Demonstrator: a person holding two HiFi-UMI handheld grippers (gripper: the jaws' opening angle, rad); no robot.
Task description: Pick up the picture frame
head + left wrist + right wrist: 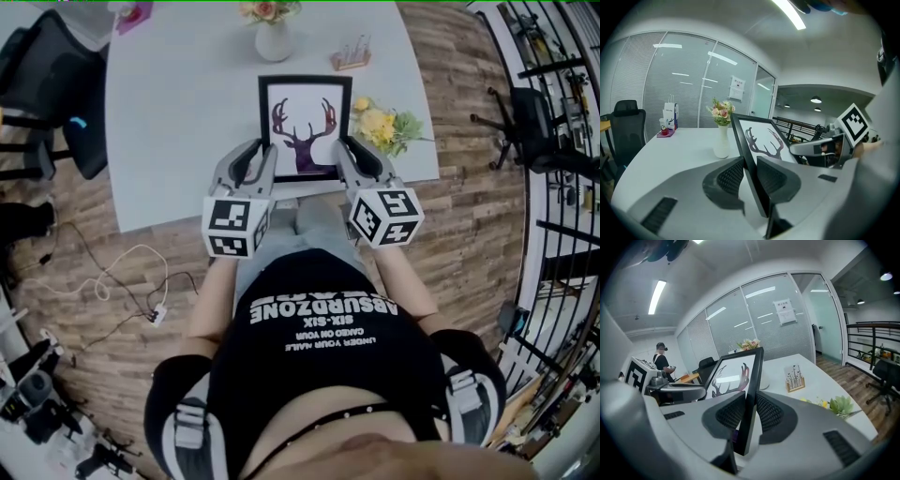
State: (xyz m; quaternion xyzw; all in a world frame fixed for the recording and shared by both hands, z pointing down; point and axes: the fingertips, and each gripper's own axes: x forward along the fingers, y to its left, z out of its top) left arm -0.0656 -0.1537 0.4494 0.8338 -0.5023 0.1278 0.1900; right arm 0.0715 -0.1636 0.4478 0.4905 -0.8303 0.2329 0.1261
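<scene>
A black picture frame (305,122) with a dark antlered deer on white hangs over the near part of the white table (178,112), held from both sides. My left gripper (262,157) is shut on its left edge, and my right gripper (345,155) is shut on its right edge. In the left gripper view the frame (759,150) stands edge-on between the ribbed pads (732,176), which press on it. The right gripper view shows the frame (750,390) clamped the same way between its pads (769,413), tilted with the picture facing left.
A white vase with flowers (272,33) stands behind the frame. A small wooden card stand (351,56) sits at the back right, and a yellow flower bunch (384,125) lies to the frame's right. A pink item (134,15) lies at the far left corner. Office chairs (56,94) stand left of the table.
</scene>
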